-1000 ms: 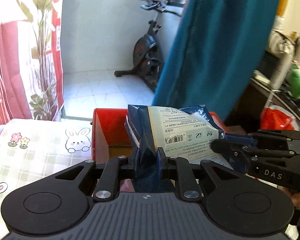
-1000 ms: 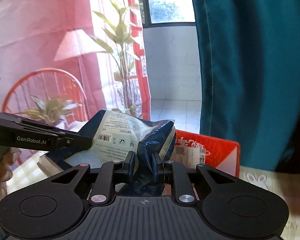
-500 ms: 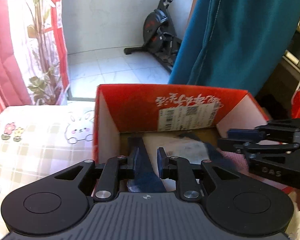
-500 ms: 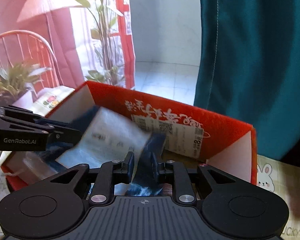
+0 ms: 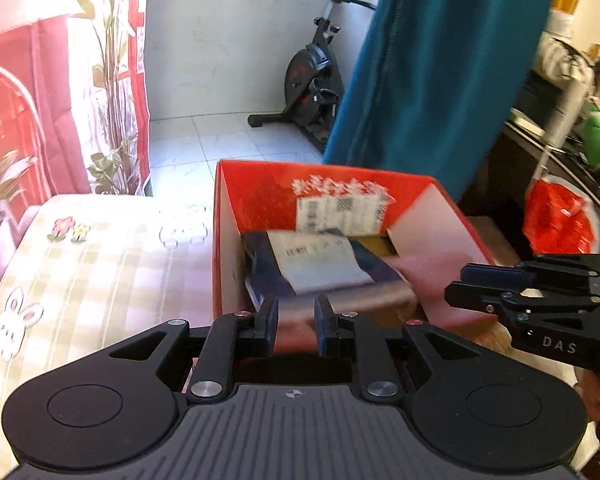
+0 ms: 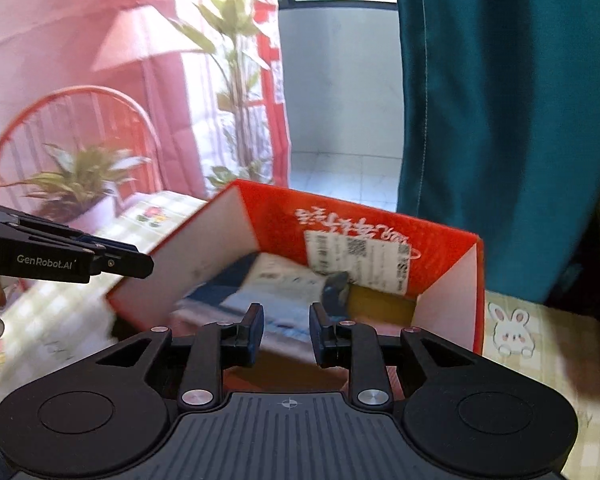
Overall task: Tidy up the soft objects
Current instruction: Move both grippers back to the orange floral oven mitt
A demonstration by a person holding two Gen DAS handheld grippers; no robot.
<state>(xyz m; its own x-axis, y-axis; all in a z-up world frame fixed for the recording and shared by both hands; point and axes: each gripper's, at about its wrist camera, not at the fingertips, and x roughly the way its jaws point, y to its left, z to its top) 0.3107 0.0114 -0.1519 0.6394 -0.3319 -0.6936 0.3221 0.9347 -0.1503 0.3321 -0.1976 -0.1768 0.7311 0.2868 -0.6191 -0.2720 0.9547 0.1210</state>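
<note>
A soft dark-blue package with a white label [image 5: 316, 264] lies inside the red cardboard box [image 5: 260, 192], next to something pink [image 5: 428, 272]. My left gripper [image 5: 296, 314] is at the box's near edge with a narrow gap between its fingers and nothing pinched. The right gripper [image 5: 460, 288] shows at the right, clear of the package. In the right wrist view the package [image 6: 276, 284] rests on the floor of the box [image 6: 276, 216]. The right gripper [image 6: 286, 332] hangs over the near rim, its jaws opening with nothing between them. The left gripper [image 6: 120, 260] reaches in from the left.
The box stands on a checked tablecloth with bunnies [image 5: 80, 272]. A teal curtain [image 5: 440, 60] hangs behind it, with an exercise bike [image 5: 312, 80] on the tiled floor beyond. A red bag [image 5: 560, 216] and cluttered shelves are at the right, a potted plant [image 6: 72, 184] at the left.
Both grippers held the package up above the box. It went down into the box, both grippers let go, and they have drawn back toward the near rim.
</note>
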